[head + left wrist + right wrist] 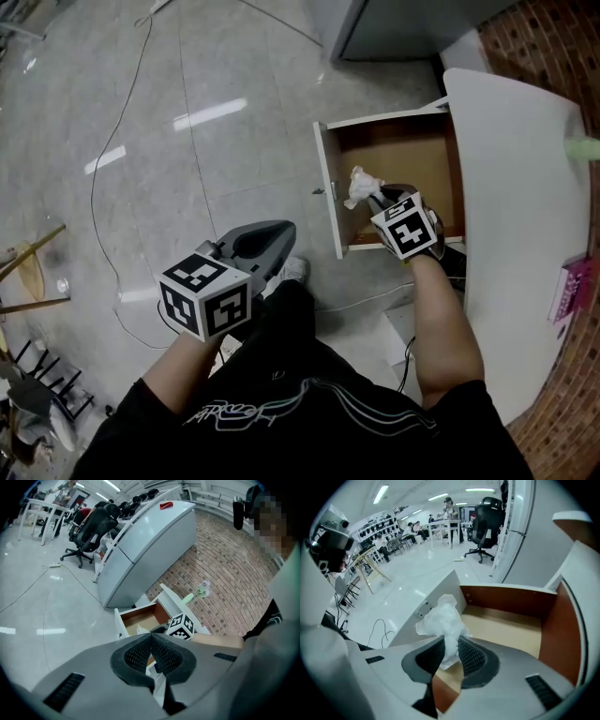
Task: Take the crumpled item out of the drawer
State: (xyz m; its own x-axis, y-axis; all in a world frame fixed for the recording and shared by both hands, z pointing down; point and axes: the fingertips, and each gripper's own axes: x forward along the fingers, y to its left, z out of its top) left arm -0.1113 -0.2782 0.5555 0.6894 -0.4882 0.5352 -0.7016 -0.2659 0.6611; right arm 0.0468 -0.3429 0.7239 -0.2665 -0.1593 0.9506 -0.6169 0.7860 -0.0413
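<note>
The wad [443, 620], white and crumpled, perhaps paper or thin plastic, sits inside the drawer [511, 601] near its front panel. Our right tool [451, 645] is clenched on its lower part, and most of the wad bulges above the pads. From here we'd lift up and back with a steady squeeze, since such thin stuff could slip or tear, and clear the front panel before swinging away. Our left tool [151, 641] is clamped on nothing, idle over the floor, and needn't help. We cannot tell whether the wad touches the drawer bottom, because the tool covers its underside. The desk [511, 187] hides the drawer's far end.
</note>
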